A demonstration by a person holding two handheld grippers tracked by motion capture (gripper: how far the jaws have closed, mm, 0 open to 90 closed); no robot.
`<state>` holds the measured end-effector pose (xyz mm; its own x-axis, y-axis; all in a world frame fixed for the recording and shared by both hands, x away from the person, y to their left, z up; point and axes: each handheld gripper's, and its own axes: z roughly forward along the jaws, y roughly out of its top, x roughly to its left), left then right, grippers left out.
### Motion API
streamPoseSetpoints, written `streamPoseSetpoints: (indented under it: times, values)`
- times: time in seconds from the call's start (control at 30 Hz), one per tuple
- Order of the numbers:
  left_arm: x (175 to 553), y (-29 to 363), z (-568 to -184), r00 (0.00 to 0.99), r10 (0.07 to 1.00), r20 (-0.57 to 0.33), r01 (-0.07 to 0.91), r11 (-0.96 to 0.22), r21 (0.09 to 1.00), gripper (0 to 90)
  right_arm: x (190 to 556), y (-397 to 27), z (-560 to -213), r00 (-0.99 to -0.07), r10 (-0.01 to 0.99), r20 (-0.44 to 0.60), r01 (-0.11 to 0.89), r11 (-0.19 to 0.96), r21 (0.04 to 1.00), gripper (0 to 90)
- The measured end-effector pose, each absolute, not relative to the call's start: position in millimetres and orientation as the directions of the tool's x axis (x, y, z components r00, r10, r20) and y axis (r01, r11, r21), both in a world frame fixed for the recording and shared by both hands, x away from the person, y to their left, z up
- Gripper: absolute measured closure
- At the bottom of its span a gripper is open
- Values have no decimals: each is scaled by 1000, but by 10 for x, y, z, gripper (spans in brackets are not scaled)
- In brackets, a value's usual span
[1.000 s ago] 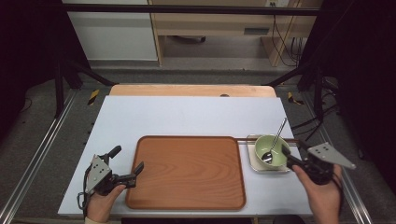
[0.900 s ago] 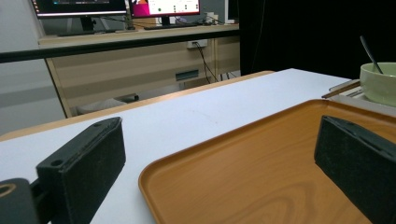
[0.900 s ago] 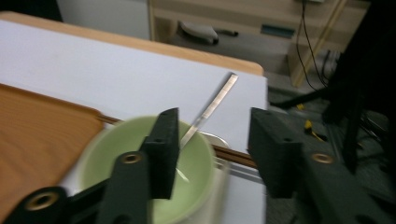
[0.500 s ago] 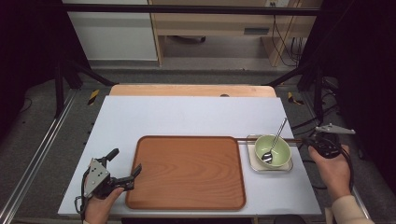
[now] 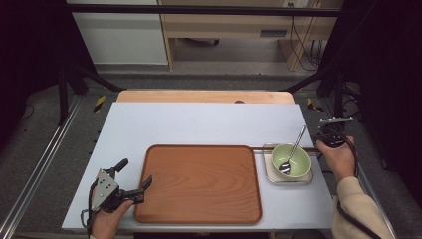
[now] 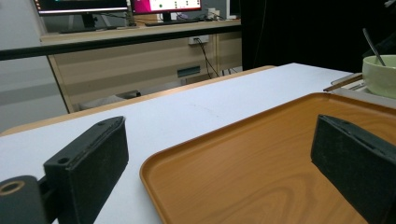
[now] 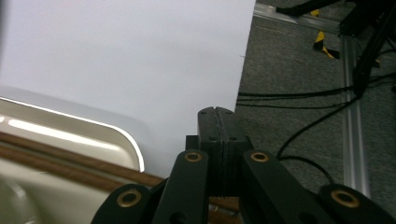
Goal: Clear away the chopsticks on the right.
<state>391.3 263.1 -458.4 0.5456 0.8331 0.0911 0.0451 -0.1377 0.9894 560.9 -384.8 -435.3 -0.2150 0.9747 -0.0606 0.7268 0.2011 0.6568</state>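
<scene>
Where the white table (image 5: 199,124) carries the work, the brown tray (image 5: 199,184) lies flat along its near edge, near the middle. A small white dish (image 5: 307,177) sits just beside the tray, toward the table's right edge, and holds a green bowl (image 5: 290,160) with a metal spoon (image 5: 293,149) leaning in it. A pair of brown chopsticks (image 5: 261,148) lies across the dish's far rim, the ends reaching toward the right edge.

The left gripper (image 5: 133,180) rests at the tray's near left corner with jaws spread wide: one jaw stands over the table, the other over the tray's inner surface, and the tray rim passes between them. Neither pad presses on the rim.

The right gripper (image 7: 218,126) is at the table's right edge, clenched: its jaws meet face to face, just above the chopstick ends. Whether the chopsticks are pinched cannot be told.
</scene>
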Motion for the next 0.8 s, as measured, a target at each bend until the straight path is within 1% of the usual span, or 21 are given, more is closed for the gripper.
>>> streamPoseSetpoints:
  times: [0.2, 0.43, 0.8]
  values:
    - [3913, 2633, -4593, 546, 832, 94, 47, -143, 989, 38, 5724, -3815, -4443, -231, 969, -91, 755, 238, 612, 900]
    - [3912, 2617, -4593, 550, 829, 101, 44, -149, 988, 41, 5709, -3762, -4488, -274, 955, -113, 758, 287, 586, 900]
    - [3913, 2614, -4595, 551, 827, 110, 44, -160, 986, 44, 5656, -3761, -4495, -301, 948, -101, 757, 302, 579, 900]
